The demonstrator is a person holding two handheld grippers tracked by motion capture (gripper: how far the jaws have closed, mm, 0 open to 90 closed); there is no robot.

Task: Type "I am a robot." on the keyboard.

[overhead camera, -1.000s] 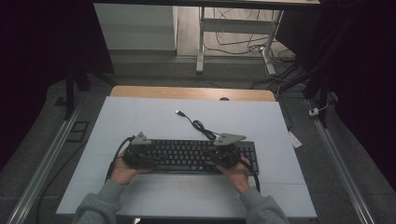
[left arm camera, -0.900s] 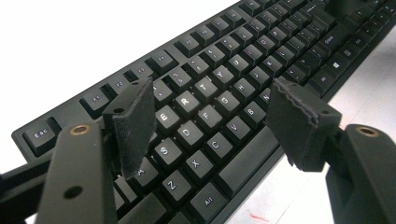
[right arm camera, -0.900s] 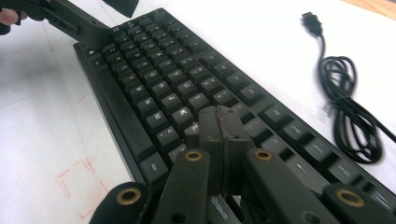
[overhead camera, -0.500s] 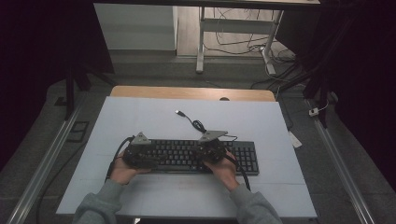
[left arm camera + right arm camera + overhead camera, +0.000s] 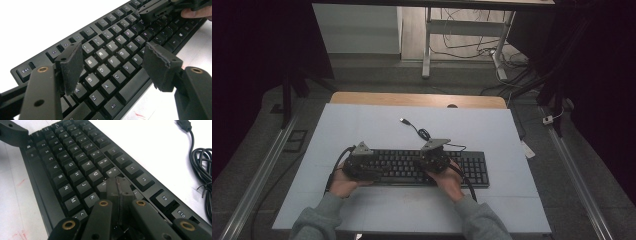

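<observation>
A black keyboard (image 5: 399,165) lies across the near middle of the white table top (image 5: 362,125). My left gripper (image 5: 364,166) hovers over its left end; in the left gripper view it (image 5: 112,56) stands open, the jaws spread above the letter keys (image 5: 107,58) with nothing between them. My right gripper (image 5: 433,159) is over the keyboard's middle. In the right gripper view it (image 5: 118,182) is shut, pads pressed together, its tip low over the keys just right of the U key (image 5: 95,176). Whether it touches a key I cannot tell.
The keyboard's black cable (image 5: 424,134) coils behind it and ends in a loose USB plug (image 5: 404,120). The coil also shows at the right edge of the right gripper view (image 5: 202,162). Beyond the table's wooden far edge (image 5: 417,99) stand desk legs and floor cables.
The right hand and its shut gripper moved left along the keyboard, from the right end to the middle. The left hand stayed in place.
</observation>
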